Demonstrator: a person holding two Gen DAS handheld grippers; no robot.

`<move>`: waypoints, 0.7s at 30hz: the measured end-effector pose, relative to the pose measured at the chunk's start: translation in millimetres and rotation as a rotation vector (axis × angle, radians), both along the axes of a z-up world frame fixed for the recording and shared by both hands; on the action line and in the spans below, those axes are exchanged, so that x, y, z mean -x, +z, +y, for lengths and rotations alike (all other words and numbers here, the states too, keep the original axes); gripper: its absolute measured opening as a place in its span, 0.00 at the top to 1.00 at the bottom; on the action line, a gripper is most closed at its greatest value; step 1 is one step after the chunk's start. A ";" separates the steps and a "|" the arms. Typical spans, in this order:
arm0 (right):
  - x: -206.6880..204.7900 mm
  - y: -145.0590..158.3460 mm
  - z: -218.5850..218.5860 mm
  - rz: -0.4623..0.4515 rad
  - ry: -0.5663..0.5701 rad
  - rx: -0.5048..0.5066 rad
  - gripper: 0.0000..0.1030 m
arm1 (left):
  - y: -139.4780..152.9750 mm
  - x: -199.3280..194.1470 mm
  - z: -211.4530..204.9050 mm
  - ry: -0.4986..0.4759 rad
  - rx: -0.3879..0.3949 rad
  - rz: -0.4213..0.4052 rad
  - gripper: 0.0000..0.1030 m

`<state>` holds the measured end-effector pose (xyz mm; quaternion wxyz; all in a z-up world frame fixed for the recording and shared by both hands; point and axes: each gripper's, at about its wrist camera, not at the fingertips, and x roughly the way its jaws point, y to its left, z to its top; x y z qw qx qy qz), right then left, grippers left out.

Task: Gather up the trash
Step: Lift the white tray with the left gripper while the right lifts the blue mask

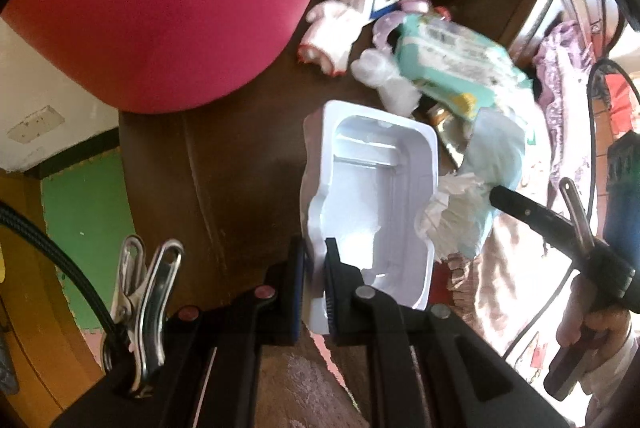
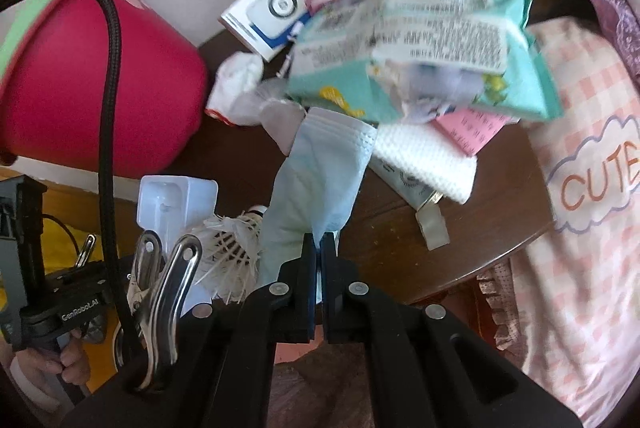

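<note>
Over dark wood, left tongs (image 1: 316,268) clamp a white tray (image 1: 372,203) (lengthwise away), right tongs (image 2: 319,260) pinch a blue mask (image 2: 316,179).

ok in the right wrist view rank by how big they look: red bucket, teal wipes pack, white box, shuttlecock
1. red bucket
2. teal wipes pack, close to the bucket; it is blurred and nearer the camera, so unsure
3. white box
4. shuttlecock

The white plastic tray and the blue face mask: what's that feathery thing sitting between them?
A badminton shuttlecock. In the right wrist view it lies between the white plastic tray and the blue face mask, its feathers touching or overlapping the mask.
</note>
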<state>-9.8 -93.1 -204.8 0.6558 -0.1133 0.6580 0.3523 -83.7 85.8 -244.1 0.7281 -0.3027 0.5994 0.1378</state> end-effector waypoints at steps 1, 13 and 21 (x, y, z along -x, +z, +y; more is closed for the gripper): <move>-0.2 4.8 -0.2 -0.005 0.000 -0.007 0.98 | 4.1 2.8 -2.1 -0.001 -0.003 -0.011 0.91; -2.9 31.2 19.6 -0.254 0.114 0.065 0.98 | 56.2 -2.7 -6.8 -0.012 -0.027 -0.107 0.91; -11.5 56.4 16.4 -0.268 0.078 0.007 0.98 | 85.1 -2.6 -14.3 -0.036 -0.045 -0.157 0.91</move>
